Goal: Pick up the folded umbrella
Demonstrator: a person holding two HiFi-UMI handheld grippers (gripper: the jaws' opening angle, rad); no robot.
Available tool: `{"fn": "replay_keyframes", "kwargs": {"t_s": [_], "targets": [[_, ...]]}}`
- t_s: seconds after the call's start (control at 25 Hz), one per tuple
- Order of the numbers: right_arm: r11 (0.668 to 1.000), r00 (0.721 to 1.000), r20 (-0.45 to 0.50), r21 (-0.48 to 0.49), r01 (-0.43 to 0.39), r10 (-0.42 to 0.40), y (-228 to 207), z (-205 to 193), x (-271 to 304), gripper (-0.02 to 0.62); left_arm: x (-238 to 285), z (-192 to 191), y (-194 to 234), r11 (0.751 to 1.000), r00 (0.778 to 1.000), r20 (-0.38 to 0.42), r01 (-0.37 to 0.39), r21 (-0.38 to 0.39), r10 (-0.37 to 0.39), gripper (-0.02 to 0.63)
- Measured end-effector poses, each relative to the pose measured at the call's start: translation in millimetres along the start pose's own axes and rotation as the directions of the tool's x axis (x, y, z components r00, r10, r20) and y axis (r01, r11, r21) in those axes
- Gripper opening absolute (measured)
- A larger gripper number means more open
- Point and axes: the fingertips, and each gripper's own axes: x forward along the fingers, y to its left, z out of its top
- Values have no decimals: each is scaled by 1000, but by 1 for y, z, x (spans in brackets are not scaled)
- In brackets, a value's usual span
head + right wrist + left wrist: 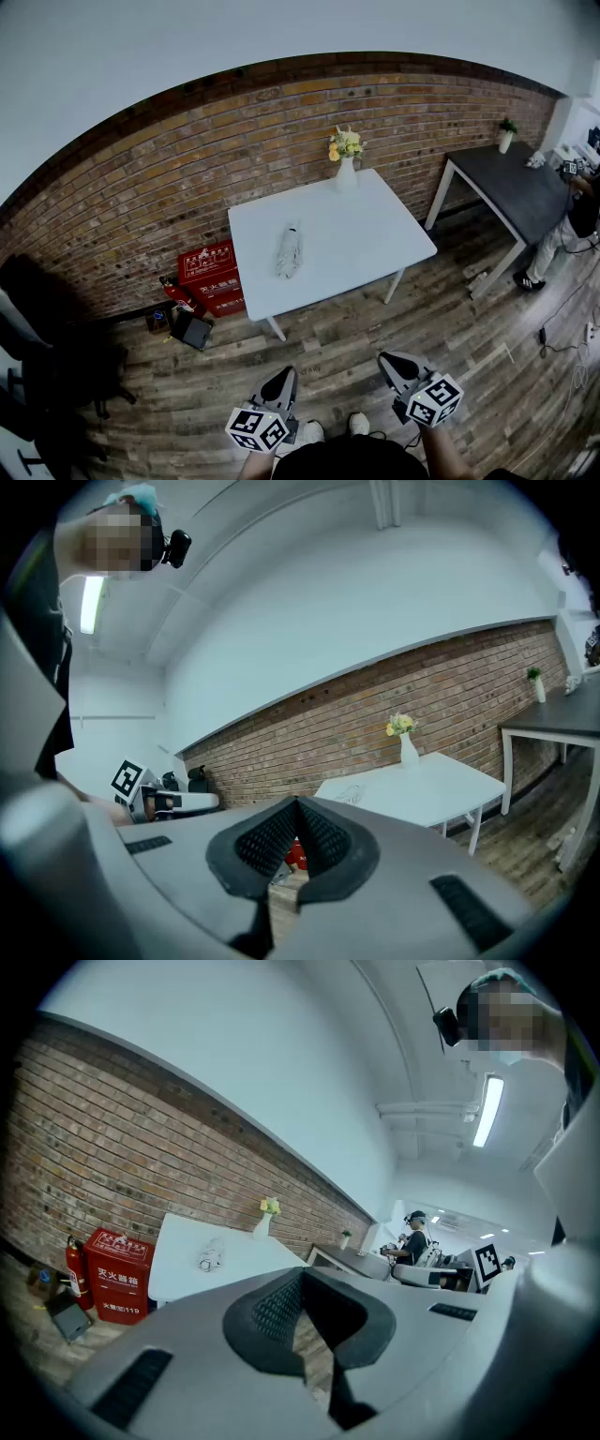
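The folded umbrella (289,251), pale with a grey pattern, lies on the white table (375,234) left of its middle. It also shows small in the left gripper view (210,1258) and in the right gripper view (350,795). My left gripper (279,382) and right gripper (398,367) hang low over the wooden floor, well short of the table and side by side. Both point toward it. The left gripper's (302,1279) jaws are shut with nothing between them, and the right gripper's (297,808) jaws meet at the tips, also empty.
A white vase of yellow flowers (346,159) stands at the table's far edge. Red boxes (214,277), a fire extinguisher (178,292) and a black device (192,330) sit by the brick wall to the left. A dark table (520,192) and a person (572,225) are at right.
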Motion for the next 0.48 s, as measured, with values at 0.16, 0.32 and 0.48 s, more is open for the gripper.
{"fn": "replay_keyframes", "kwargs": {"t_s": [0.16,0.32,0.48], "targets": [[1000,1000,-6,0,-1,1,4,-1,7,21,-2,5,11,1000,1000,4,-2,-7,2,14],[1000,1000,-3,2,7,-7,5,0,17,21,-2,9,22,1000,1000,5,2,-6,-2,14],[1000,1000,16,0,21,-21,8,2,27,21,-1,13,32,1000,1000,3,19,-4,-19,14]]}}
